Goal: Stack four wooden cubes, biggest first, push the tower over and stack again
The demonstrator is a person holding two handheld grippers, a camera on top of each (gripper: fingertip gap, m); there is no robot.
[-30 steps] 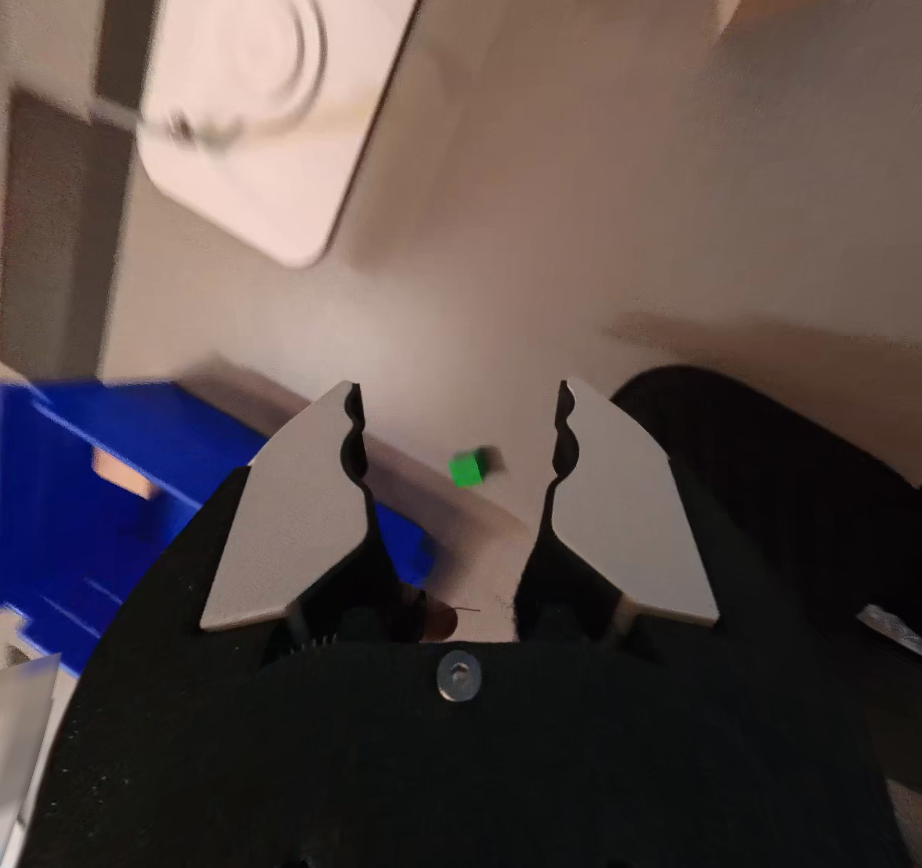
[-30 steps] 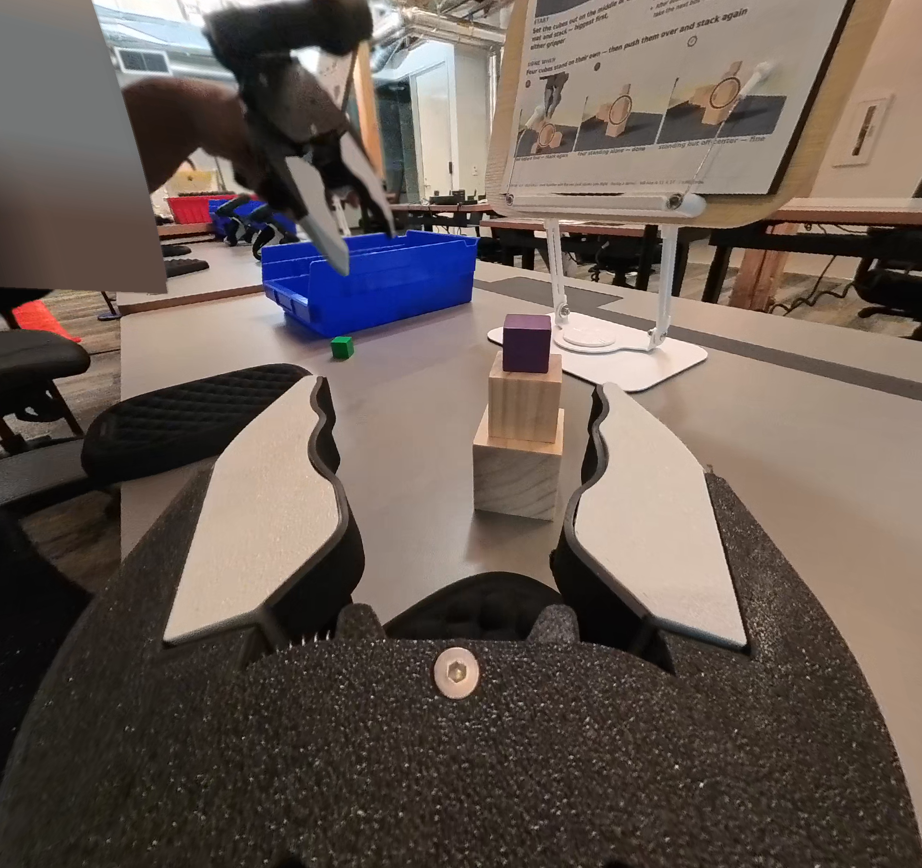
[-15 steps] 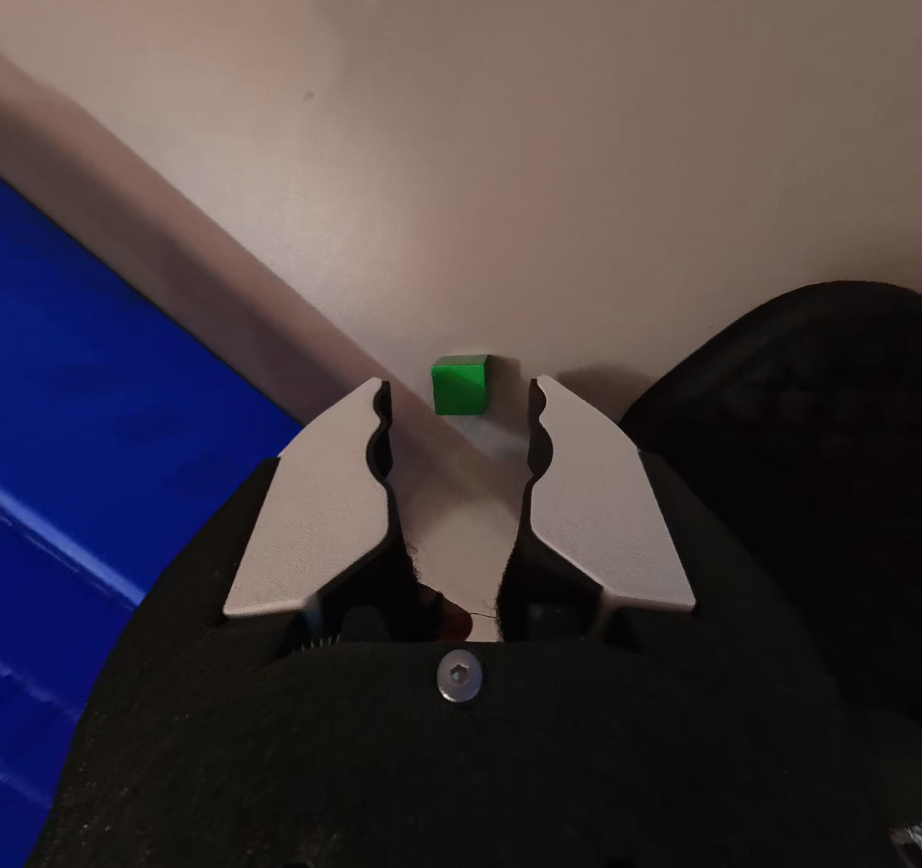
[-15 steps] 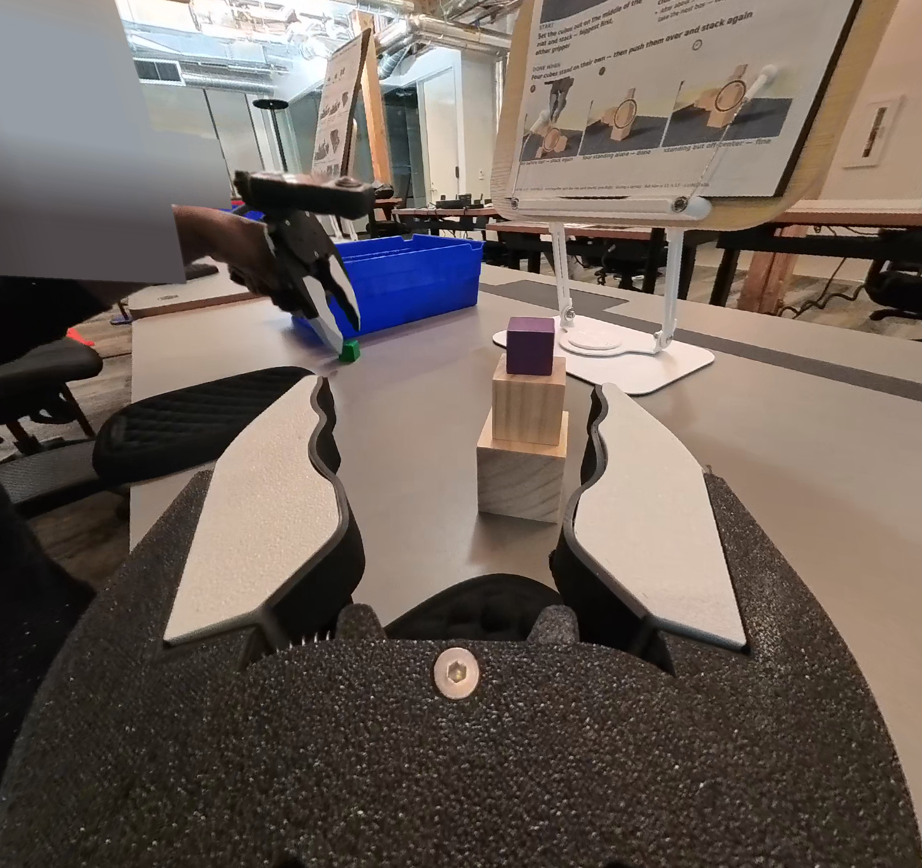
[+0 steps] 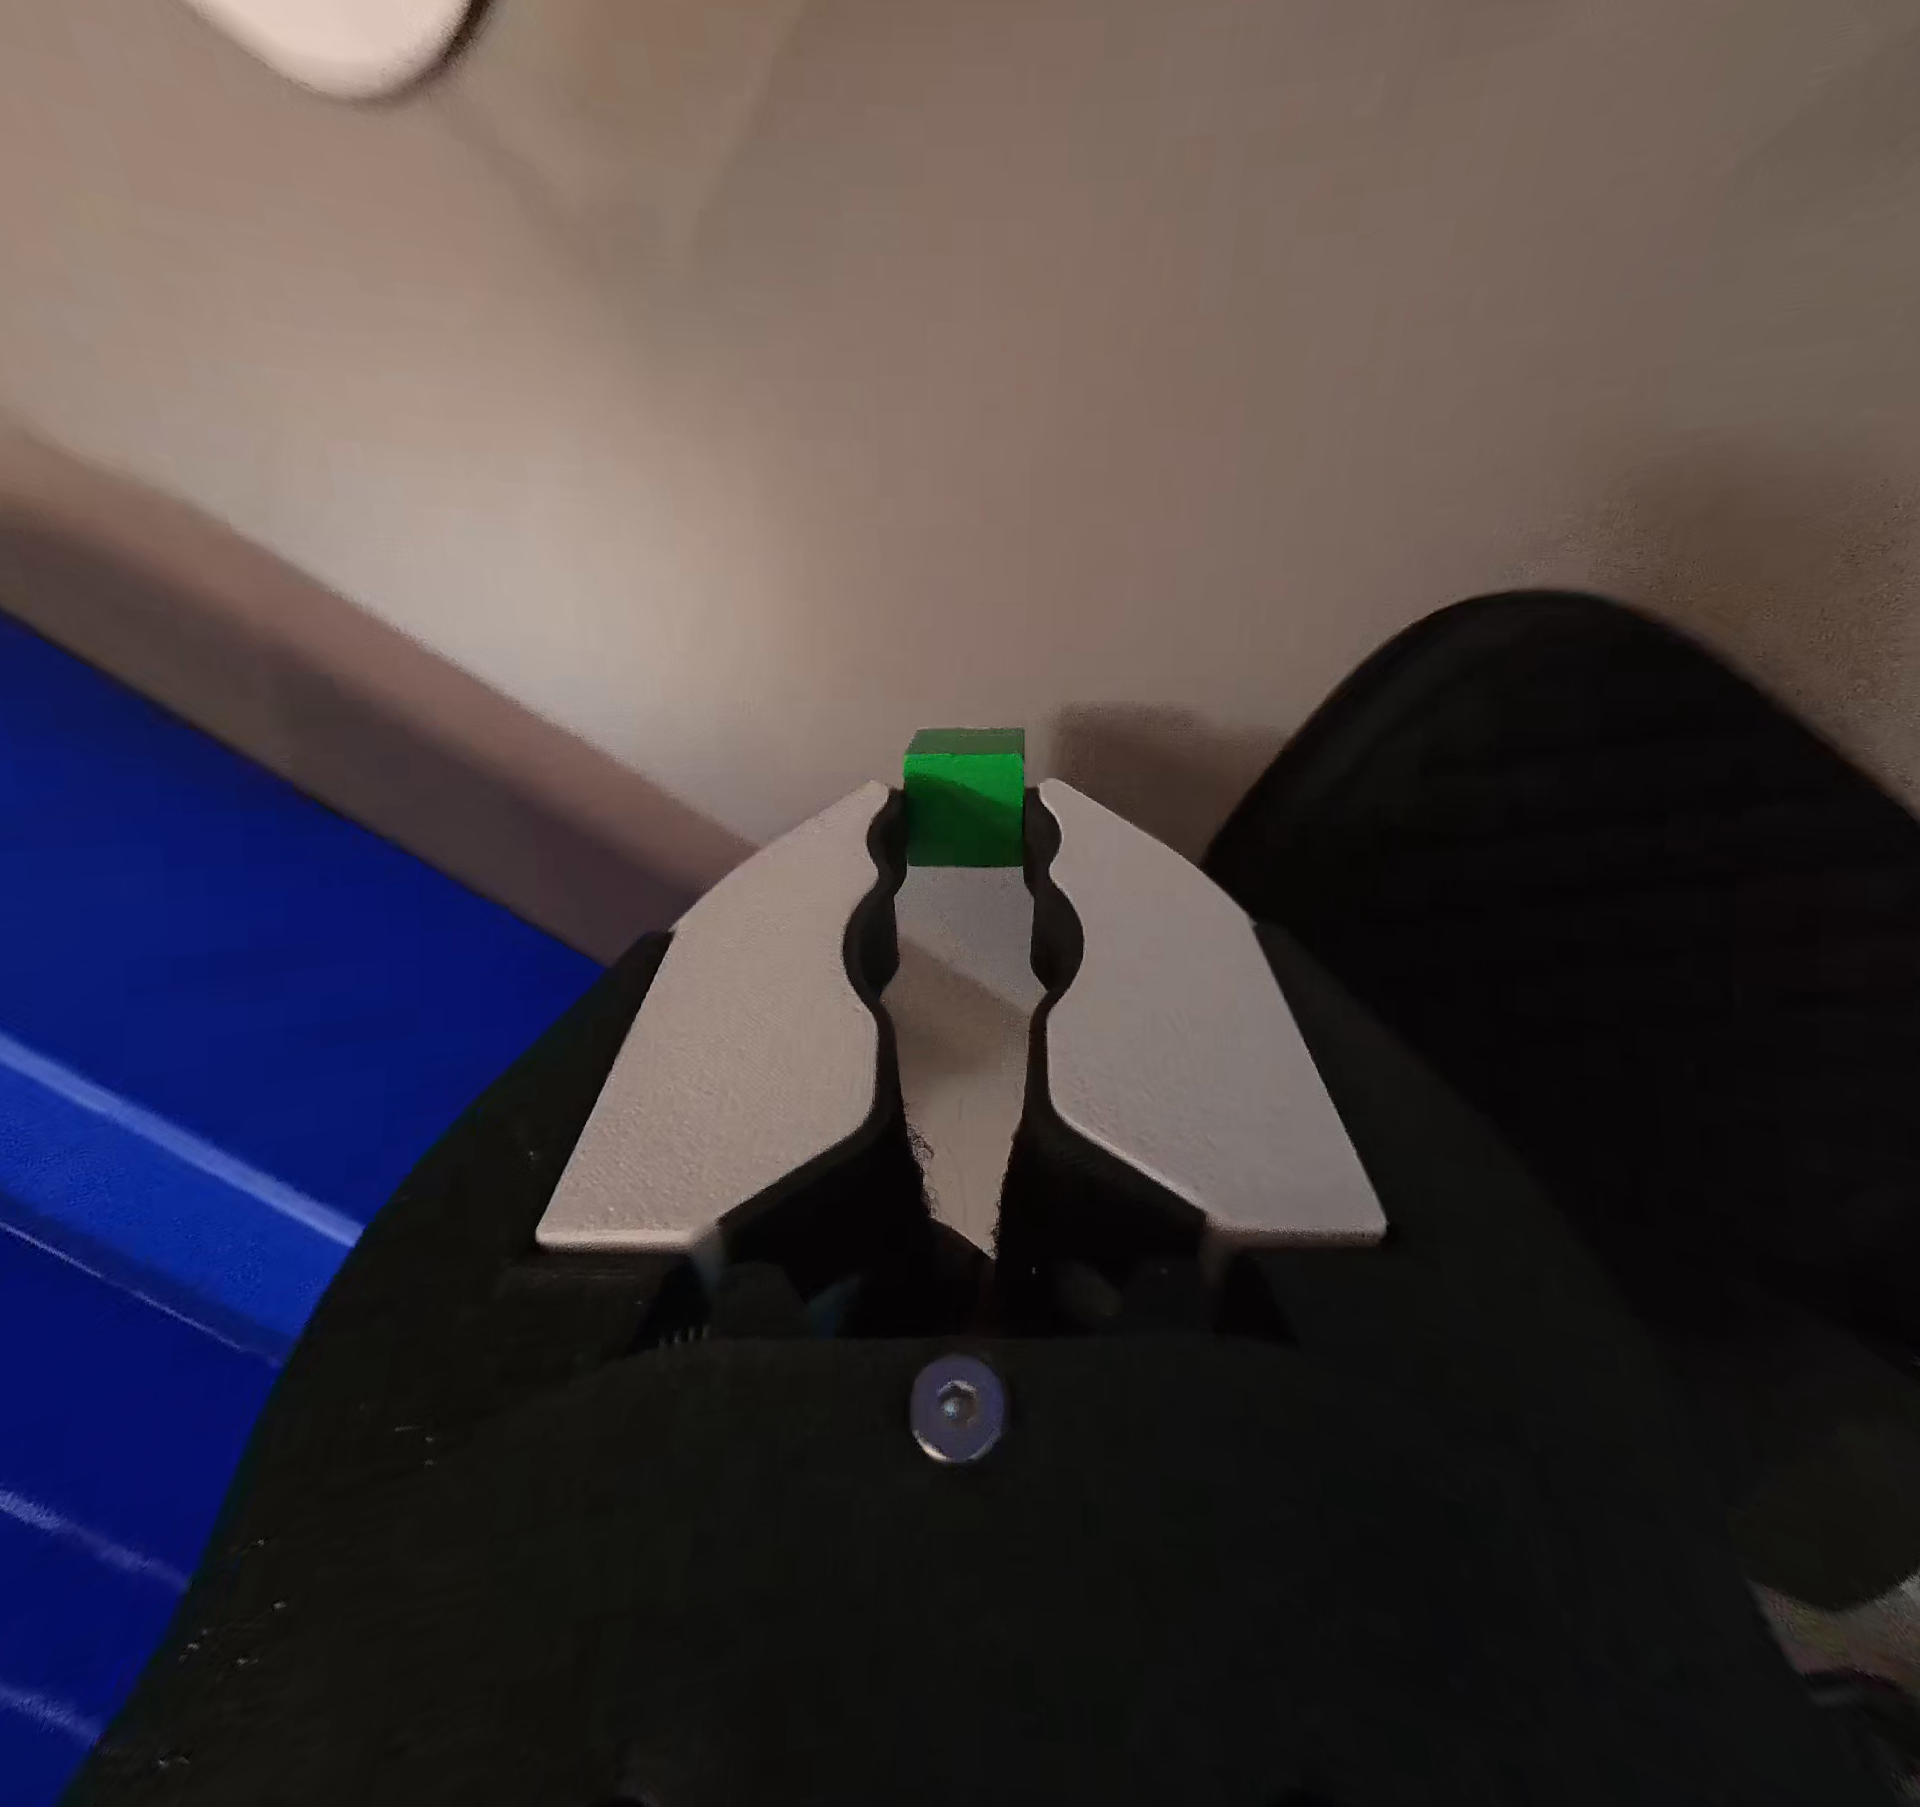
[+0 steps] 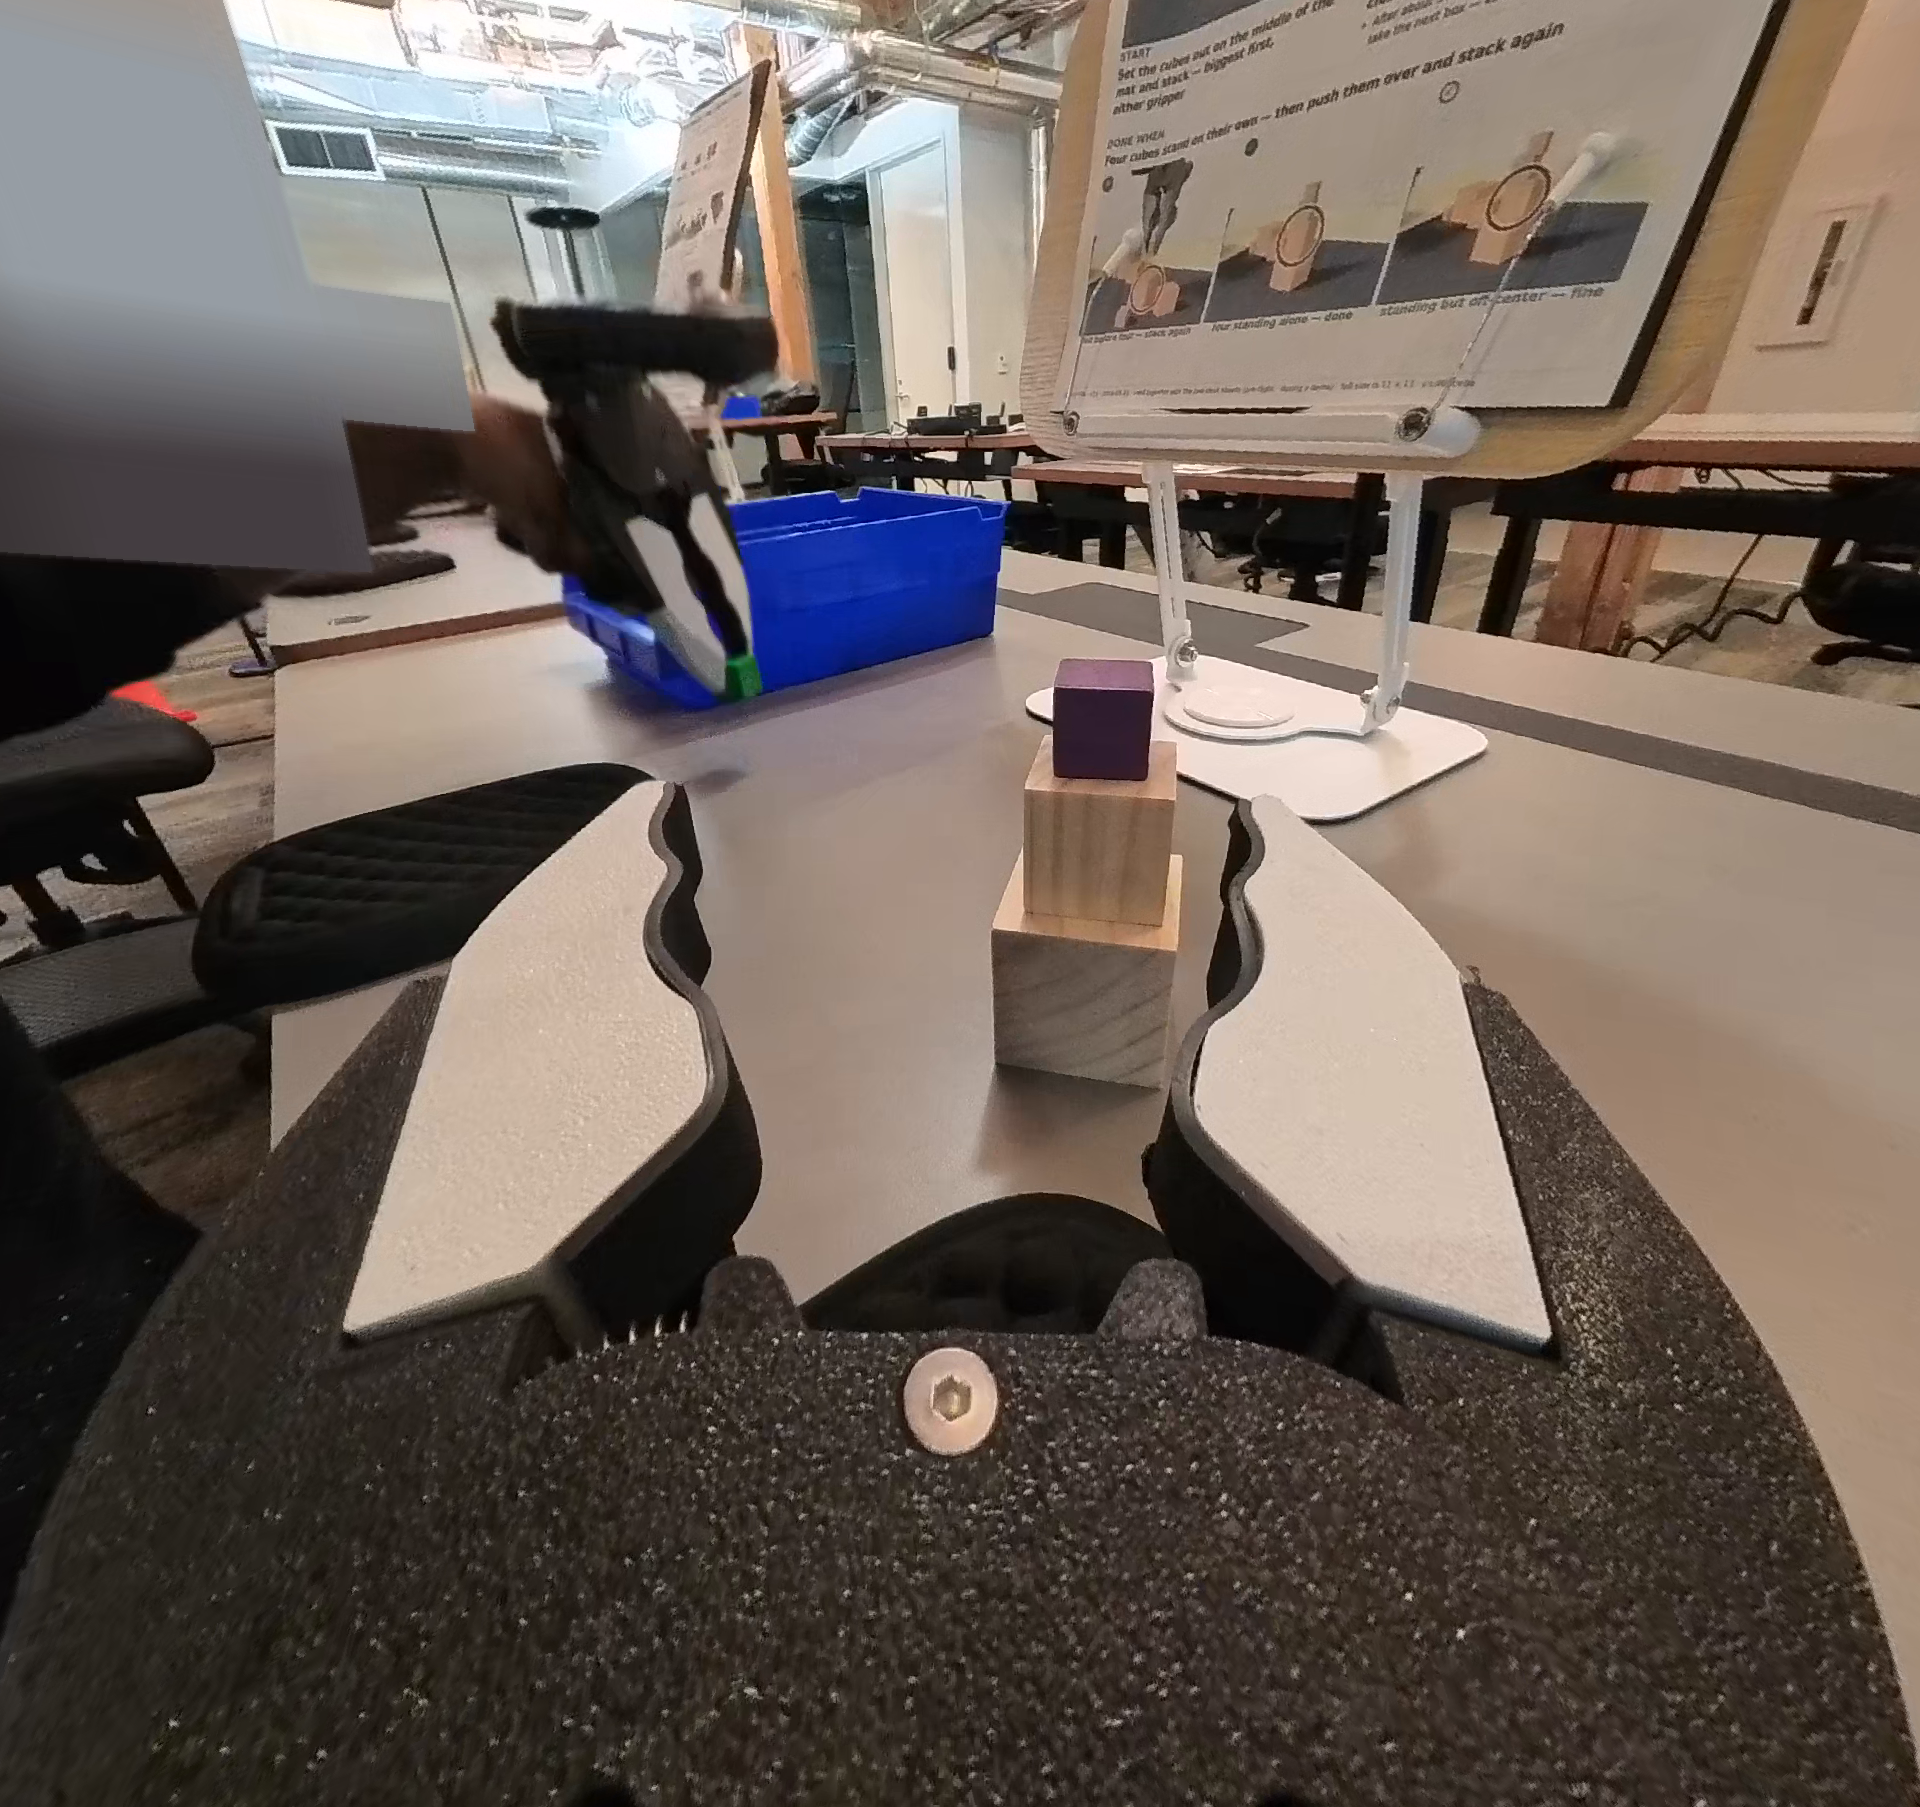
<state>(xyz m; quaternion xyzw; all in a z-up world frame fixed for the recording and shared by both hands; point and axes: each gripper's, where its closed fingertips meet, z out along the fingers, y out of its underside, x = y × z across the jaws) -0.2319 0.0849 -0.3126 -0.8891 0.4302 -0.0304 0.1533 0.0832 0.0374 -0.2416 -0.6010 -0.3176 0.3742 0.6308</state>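
My left gripper (image 5: 961,801) is shut on a small green cube (image 5: 961,812), and both pads press its sides at the very fingertips. In the right wrist view, the left gripper (image 6: 727,661) holds the green cube (image 6: 744,677) a little above the grey table (image 6: 1558,978), in front of a blue bin (image 6: 862,573). My right gripper (image 6: 956,807) is open and empty. Just ahead of it stands a stack: a large wooden cube (image 6: 1081,999), a smaller wooden cube (image 6: 1099,848) and a purple cube (image 6: 1103,718) on top. Its fingers do not touch the stack.
The blue bin (image 5: 208,1030) lies left of the left gripper. A black padded chair arm (image 6: 416,874) reaches over the table's left edge and shows in the left wrist view (image 5: 1610,874). A white stand base (image 6: 1351,749) carrying an instruction board stands behind the stack. There is about 35 cm between the tips of the two grippers.
My left gripper came down over the green cube, its jaws narrowed and closed on it, and it has risen off the table with the cube. My right gripper stayed open and hardly moved.
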